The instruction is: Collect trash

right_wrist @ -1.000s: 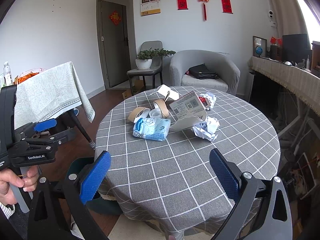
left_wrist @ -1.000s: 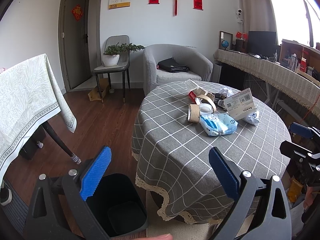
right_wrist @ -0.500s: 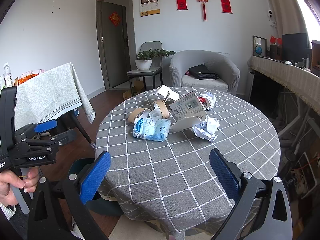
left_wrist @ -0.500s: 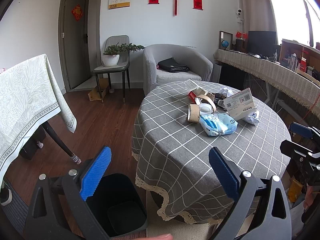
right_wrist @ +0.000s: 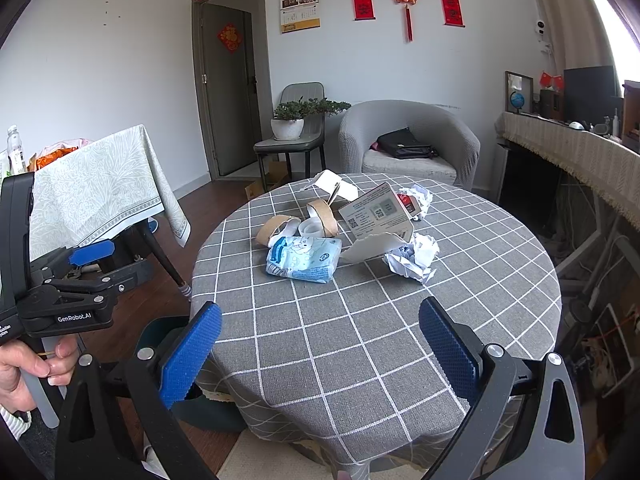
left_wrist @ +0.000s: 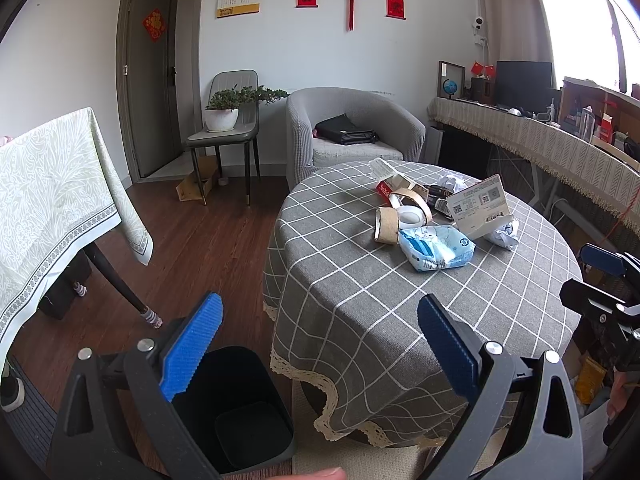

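No collection is evident yet: the trash, namely a blue tissue pack [right_wrist: 305, 259], cardboard tape rolls [right_wrist: 322, 217], a torn white carton [right_wrist: 378, 216] and crumpled paper [right_wrist: 412, 258], all lies clustered toward the far middle of the round bench [right_wrist: 360, 340], while the dark bin [left_wrist: 236, 412] on the floor at the bench's near left shows nothing inside as far as visible. The left tongs [left_wrist: 316, 344] and right tongs [right_wrist: 318, 346] are both spread wide, holding and touching nothing, well short of the pile.
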Demonstrator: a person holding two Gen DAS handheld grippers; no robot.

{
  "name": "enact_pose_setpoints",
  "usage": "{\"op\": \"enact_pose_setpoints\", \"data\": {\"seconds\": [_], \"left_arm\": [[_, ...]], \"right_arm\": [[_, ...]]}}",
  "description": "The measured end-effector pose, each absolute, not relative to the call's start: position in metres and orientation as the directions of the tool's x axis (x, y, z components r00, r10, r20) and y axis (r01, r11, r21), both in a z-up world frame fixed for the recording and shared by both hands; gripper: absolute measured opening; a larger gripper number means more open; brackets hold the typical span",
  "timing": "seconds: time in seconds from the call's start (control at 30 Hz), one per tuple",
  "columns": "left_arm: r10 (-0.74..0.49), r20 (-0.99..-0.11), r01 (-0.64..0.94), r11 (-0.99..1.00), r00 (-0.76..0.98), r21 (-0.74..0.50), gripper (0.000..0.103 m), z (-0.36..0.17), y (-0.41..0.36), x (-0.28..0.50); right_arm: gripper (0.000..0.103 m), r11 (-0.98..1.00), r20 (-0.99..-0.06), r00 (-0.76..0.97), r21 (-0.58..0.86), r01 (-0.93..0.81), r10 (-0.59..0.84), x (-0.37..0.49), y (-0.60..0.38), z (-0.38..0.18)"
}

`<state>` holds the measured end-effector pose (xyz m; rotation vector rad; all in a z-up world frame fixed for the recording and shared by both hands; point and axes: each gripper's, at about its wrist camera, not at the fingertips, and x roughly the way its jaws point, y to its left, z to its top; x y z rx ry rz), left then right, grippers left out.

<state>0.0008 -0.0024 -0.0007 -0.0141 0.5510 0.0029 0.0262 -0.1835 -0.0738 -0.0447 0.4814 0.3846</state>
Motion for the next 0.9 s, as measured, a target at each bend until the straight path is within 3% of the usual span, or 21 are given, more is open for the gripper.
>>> {"op": "enact_pose_setpoints", "data": {"seconds": [0.9], "left_arm": [[-0.010, -0.520, 0.012, 1.000, 0.854, 0.001, 0.100, 0.005, -0.016, 0.005]], "right_arm": [[0.100, 0.935, -0.472, 0.817, 0.047, -0.352, 0.332, 0.030, -0.193, -0.073]]}}
